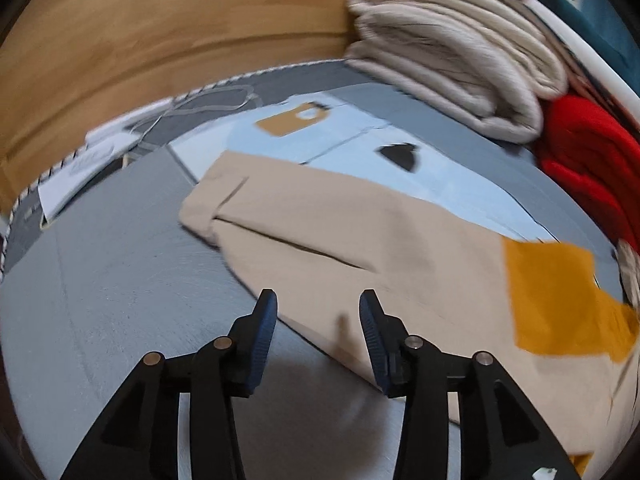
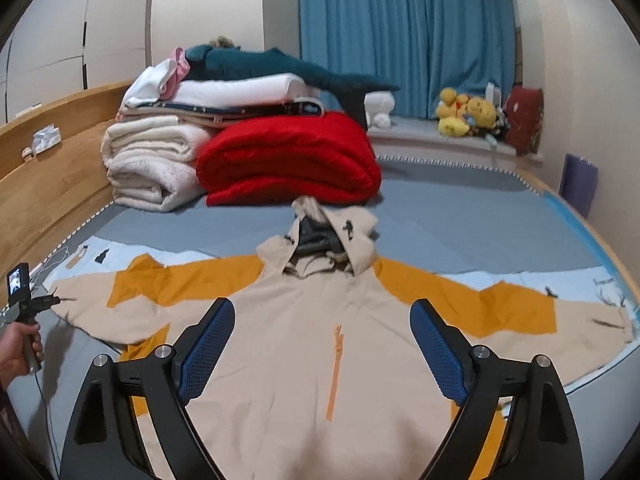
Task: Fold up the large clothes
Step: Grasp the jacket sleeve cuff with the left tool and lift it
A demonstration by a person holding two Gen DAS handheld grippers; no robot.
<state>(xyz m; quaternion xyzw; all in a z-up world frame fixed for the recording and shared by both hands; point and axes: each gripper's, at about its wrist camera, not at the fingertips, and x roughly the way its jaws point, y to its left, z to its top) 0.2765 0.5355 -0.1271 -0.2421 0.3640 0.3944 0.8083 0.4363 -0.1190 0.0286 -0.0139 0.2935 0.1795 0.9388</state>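
A: What does the right wrist view give that the left doesn't?
B: The whole grey-sheeted bed [image 2: 440, 216] and the one beige hooded jacket with orange panels [image 2: 304, 344], spread flat on it front up, both sleeves out to the sides, hood toward the bedding stack. Behind it lie one folded red blanket [image 2: 288, 160], two cream rolled blankets [image 2: 152, 156], and one dark teal plush shark [image 2: 280, 64] on top of the pile. It also catches the left gripper [image 2: 52, 301] from outside, held in the person's left hand [image 2: 22, 350] by the left sleeve.
A: And the left wrist view?
B: Only that sleeve's cuff [image 1: 208, 208] close up, blurred, lying on the sheet beside the wooden bed frame [image 1: 140, 28].
A: The tools?
B: The left gripper's fingers stand apart over the sleeve, holding nothing. The right gripper [image 2: 322, 316] is spread wide above the jacket's chest, also holding nothing.
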